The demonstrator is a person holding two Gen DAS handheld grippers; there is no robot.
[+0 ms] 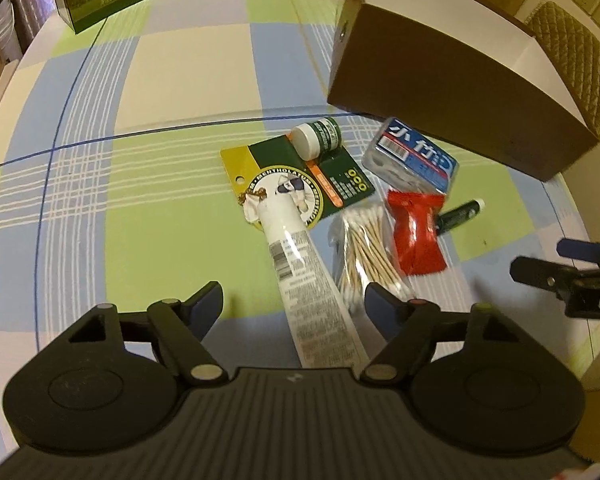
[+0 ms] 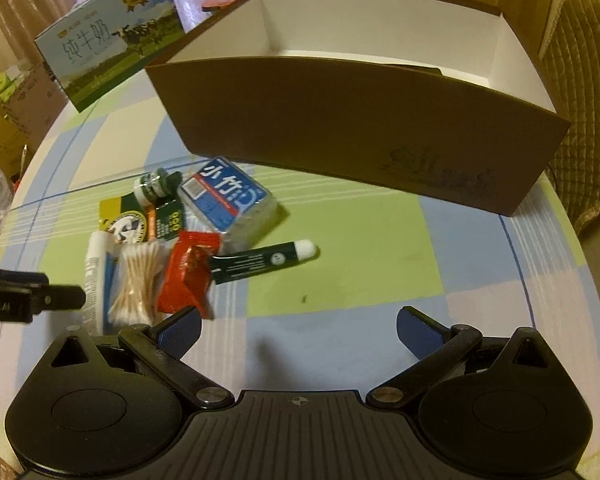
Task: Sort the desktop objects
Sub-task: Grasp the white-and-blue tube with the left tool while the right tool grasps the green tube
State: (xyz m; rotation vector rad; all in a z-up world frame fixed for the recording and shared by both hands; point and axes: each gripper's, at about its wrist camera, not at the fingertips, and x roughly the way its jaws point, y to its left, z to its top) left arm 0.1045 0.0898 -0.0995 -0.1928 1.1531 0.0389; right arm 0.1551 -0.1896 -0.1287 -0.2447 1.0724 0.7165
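Desktop clutter sits bunched just in front of the brown cardboard box [image 2: 340, 128]: a white tube [image 1: 300, 272] overlapping a Mentholatum card [image 1: 300, 184] topped by a small green jar [image 1: 316, 136], a cotton swab bag [image 1: 368, 252], a red packet [image 1: 416, 236], a blue floss-pick box [image 2: 228, 204] and a dark lip balm stick [image 2: 264, 262]. The left gripper [image 1: 294, 304] gapes wide, straddling the tube's end, gripping nothing. The right gripper [image 2: 298, 326] gapes too, empty, over bare checked tablecloth [image 2: 340, 240].

Tube [image 1: 300, 276] left of swab bag [image 1: 370, 252]; jar [image 1: 316, 136] on card [image 1: 300, 176]; box [image 2: 340, 120] behind.
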